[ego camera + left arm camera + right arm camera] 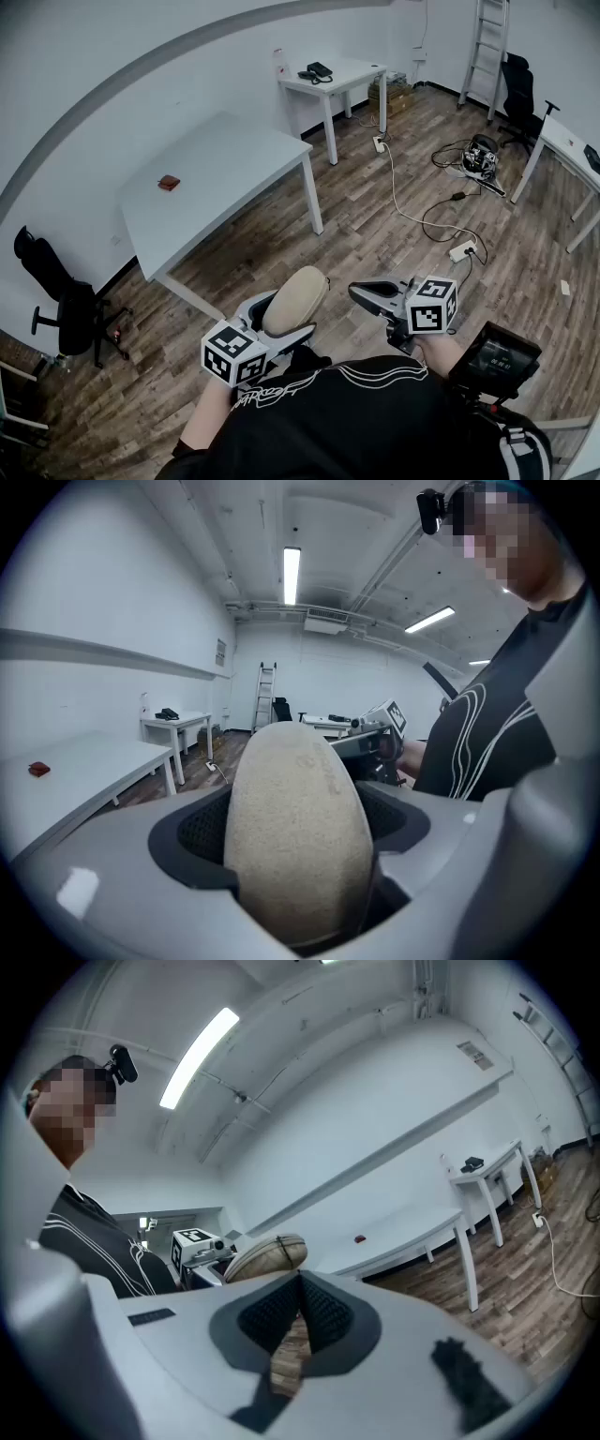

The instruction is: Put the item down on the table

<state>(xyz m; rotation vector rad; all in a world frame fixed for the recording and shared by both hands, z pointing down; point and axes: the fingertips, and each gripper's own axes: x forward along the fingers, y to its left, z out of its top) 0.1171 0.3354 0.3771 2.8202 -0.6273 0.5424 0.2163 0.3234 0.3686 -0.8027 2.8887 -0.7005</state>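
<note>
A beige, egg-shaped ball (295,300) sits between the jaws of my left gripper (281,326), which is shut on it close to the person's body, above the wooden floor. In the left gripper view the ball (298,836) fills the gap between the dark pads. My right gripper (361,292) is beside it on the right, shut with nothing in it; its tips meet in the right gripper view (300,1283). The long white table (225,178) stands ahead to the left, well apart from both grippers. A small red-brown object (169,183) lies on it.
A second white table (361,70) with a phone stands further back. A ladder (487,47) and an office chair (517,89) are at the far right, and another chair (66,300) at the left. Cables and a power strip (464,250) lie on the floor.
</note>
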